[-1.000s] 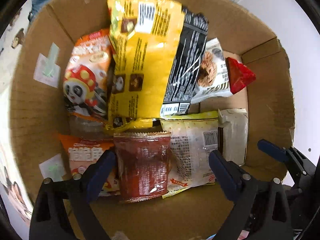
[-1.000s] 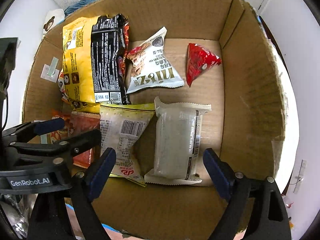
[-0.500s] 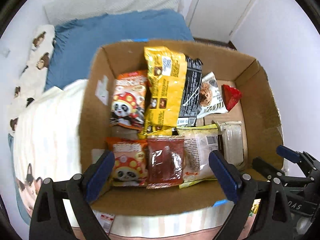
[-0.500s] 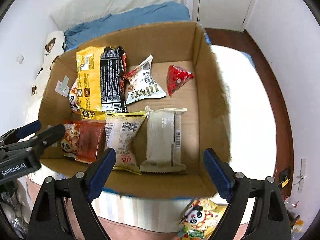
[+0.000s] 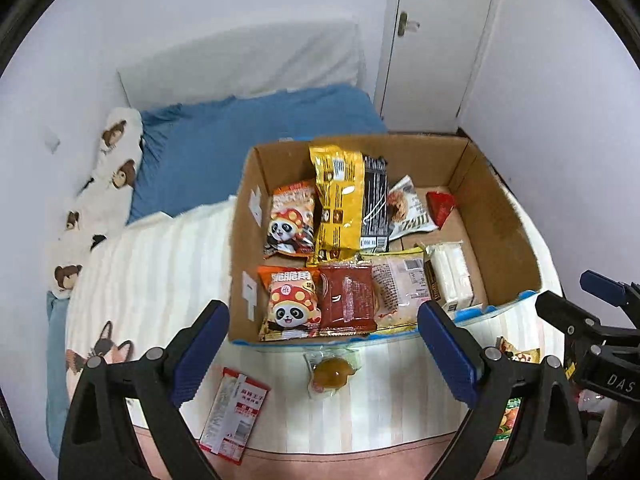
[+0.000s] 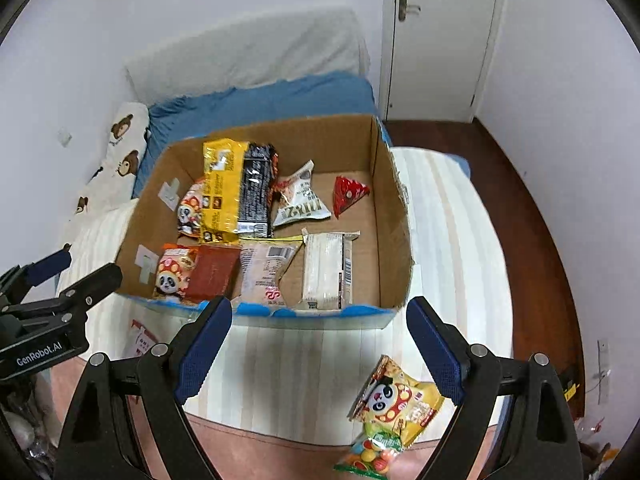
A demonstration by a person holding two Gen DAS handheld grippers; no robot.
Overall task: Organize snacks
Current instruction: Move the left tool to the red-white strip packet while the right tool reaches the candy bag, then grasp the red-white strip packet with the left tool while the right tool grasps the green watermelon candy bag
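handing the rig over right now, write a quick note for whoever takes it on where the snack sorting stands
Left gripper: open, empty, above the bed in front of the cardboard box.
Right gripper: open, empty, also short of the box.
Done: ten packets lie in the box, in two rows.
Left, on the striped blanket outside the box: red-and-white sachet, clear-wrapped brown cake, yellow panda bag, green candy bag.
Room remains at the box's right side, near the red triangular packet.
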